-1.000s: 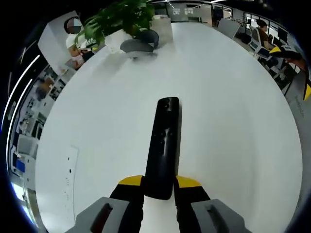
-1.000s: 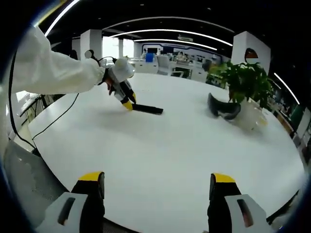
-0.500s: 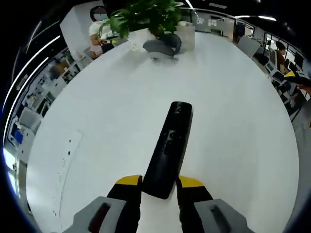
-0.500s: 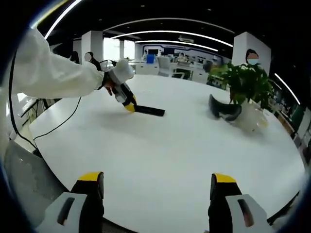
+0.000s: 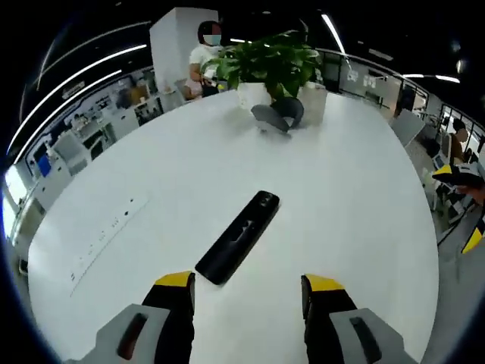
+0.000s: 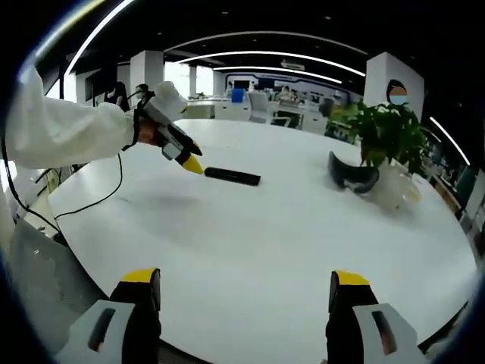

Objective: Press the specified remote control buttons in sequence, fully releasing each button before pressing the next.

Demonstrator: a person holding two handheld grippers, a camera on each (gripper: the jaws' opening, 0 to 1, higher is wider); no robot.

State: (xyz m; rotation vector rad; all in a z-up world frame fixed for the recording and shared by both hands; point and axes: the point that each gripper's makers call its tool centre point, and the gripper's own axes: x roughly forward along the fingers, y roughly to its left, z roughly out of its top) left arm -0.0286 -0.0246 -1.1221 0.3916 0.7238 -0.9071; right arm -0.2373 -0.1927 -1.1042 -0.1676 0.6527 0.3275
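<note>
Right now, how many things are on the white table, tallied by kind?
Remote control: 1
Potted plant: 1
Dark curved object beside the plant: 1, kind unclear
Total: 3
The left tool is open, just short of the remote control, not touching it.

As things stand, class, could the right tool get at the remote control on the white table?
Probably yes, though not at once. The right tool is open, and only bare white table lies between it and the remote control. The left tool hovers beside the remote's near end.
</note>
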